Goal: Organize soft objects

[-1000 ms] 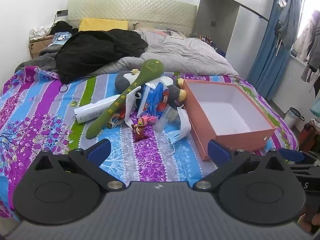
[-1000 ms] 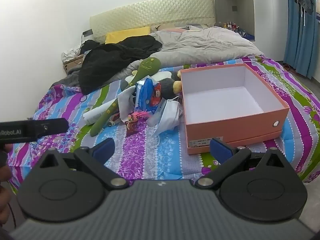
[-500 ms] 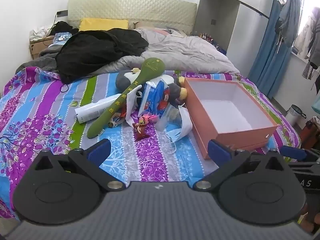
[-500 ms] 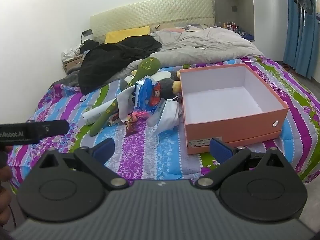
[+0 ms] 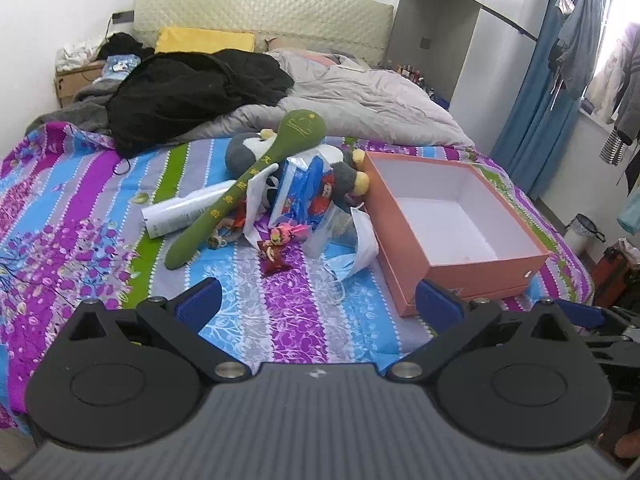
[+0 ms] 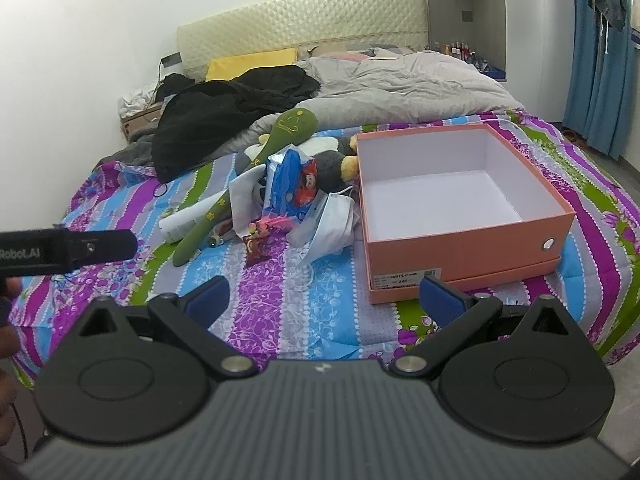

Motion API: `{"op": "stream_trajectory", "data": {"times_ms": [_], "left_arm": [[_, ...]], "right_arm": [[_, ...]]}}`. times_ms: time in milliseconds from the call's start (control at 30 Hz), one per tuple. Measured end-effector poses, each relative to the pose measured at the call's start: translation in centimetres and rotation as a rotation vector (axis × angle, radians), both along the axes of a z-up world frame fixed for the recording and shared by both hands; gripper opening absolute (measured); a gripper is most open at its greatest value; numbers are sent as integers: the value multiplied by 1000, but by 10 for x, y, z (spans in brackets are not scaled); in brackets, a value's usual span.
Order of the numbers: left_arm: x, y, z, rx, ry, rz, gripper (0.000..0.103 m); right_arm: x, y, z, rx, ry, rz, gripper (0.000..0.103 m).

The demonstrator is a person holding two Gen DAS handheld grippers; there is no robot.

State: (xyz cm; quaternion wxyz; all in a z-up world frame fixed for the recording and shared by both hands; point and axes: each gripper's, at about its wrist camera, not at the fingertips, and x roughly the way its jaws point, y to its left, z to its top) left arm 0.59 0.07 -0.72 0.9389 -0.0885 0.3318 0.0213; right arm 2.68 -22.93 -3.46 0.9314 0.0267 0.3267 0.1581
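A pile of soft things lies mid-bed: a long green plush (image 5: 248, 184) (image 6: 240, 184), a grey plush (image 5: 244, 148), a blue printed bag (image 5: 308, 188) (image 6: 288, 184), white face masks (image 5: 356, 248) (image 6: 332, 224), a white tube (image 5: 180, 212) and a small red toy (image 5: 274, 256). An open, empty orange box (image 5: 472, 272) (image 6: 472, 252) stands right of the pile. My left gripper (image 5: 316, 302) is open and empty, above the bed's near edge. My right gripper (image 6: 320, 300) is open and empty, in front of the box.
The striped bedsheet (image 5: 80, 220) covers the bed. Black clothes (image 5: 192, 92) and a grey duvet (image 5: 360, 100) lie at the back, with a yellow pillow (image 5: 204, 40). Blue curtains (image 5: 536, 120) hang at the right. The left gripper's body (image 6: 68, 248) shows in the right wrist view.
Both views shifted only slightly; the left gripper drew back a little from the pile. Both grippers stay open and nothing on the bed has moved.
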Motion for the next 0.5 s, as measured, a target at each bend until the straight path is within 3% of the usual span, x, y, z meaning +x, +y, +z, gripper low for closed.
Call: {"op": "stream_trajectory", "data": {"times_ms": [267, 500], "left_arm": [[-2, -11, 3, 84, -41, -9, 103], [1, -15, -4, 91, -25, -19, 103]], "right_arm": [[-1, -3, -2, 18, -1, -6, 103], [-2, -4, -1, 22, 6, -16, 103]]}}
